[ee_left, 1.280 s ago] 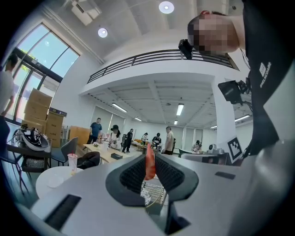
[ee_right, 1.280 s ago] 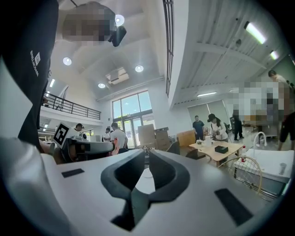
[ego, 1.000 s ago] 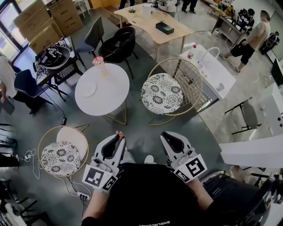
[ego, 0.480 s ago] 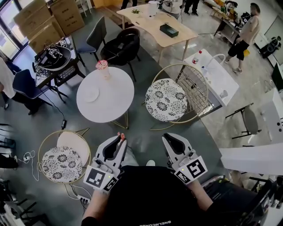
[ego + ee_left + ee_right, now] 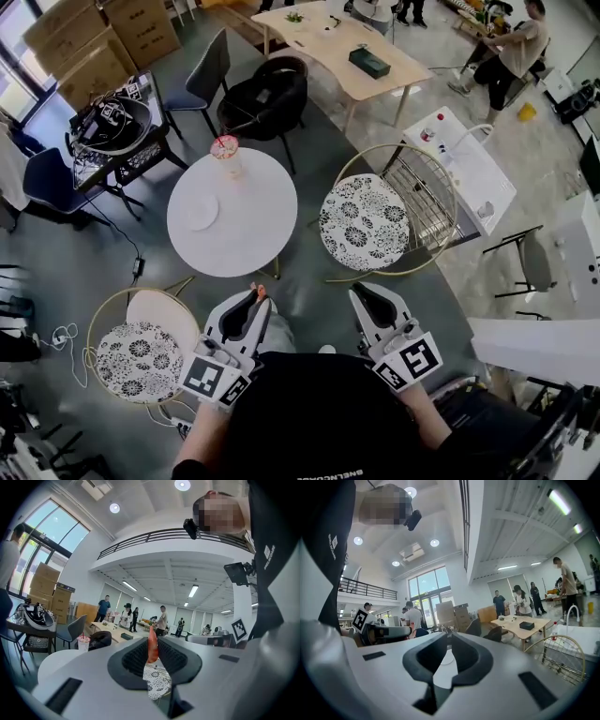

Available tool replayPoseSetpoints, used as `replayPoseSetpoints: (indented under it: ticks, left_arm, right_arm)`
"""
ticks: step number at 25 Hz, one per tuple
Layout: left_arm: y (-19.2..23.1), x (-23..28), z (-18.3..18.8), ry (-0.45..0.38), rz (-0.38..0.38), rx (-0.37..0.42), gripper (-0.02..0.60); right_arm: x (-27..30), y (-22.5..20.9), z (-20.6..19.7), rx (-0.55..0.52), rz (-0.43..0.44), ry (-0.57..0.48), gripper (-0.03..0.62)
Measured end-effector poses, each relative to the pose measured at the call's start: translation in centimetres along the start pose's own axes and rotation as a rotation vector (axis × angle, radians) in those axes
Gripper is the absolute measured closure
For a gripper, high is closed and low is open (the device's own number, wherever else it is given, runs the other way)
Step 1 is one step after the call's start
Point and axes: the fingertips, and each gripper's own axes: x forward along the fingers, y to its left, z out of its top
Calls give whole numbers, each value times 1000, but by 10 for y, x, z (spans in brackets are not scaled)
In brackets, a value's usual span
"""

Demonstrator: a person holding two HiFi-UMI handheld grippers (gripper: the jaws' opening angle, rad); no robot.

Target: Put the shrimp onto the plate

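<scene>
An orange shrimp (image 5: 152,645) stands upright between the dark pads of my left gripper (image 5: 153,641), which is shut on it. In the head view the shrimp (image 5: 259,292) shows as a small orange tip at the end of the left gripper (image 5: 255,294), held low in front of the person's body. The white plate (image 5: 201,212) lies on the left part of the round white table (image 5: 246,230), well ahead of both grippers. My right gripper (image 5: 360,292) is level with the left one; its jaws (image 5: 449,634) are shut with nothing between them.
A pink-topped cup (image 5: 225,148) stands at the table's far edge. Patterned round chairs sit right of the table (image 5: 364,222) and at my near left (image 5: 141,349). Black chairs (image 5: 267,98), a wooden table (image 5: 342,47) and people fill the room behind.
The round table, plate and chairs have slid down and right in the head view, closer to me. Both grippers keep their pose, the shrimp still held in the left.
</scene>
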Motion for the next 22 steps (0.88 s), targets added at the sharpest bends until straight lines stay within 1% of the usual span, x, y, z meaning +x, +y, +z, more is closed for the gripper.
replayPoseSetpoints:
  ticks: [9,14,18,22]
  left_arm:
    - [62,19,12,20,-4,-11,517]
    - [96,23,20,19,-26,-6,517]
    - [128,27,21,30,-21,-25,517]
    - [158,29,26,33,-25,-28,517]
  right_arm:
    - [65,-5,1,12,-8,26,556]
    - [101,-2,1,14,-16,35,556]
    - [131,1,-3,15,-19,48,556]
    - [162,5,-3,13,-22,55,556]
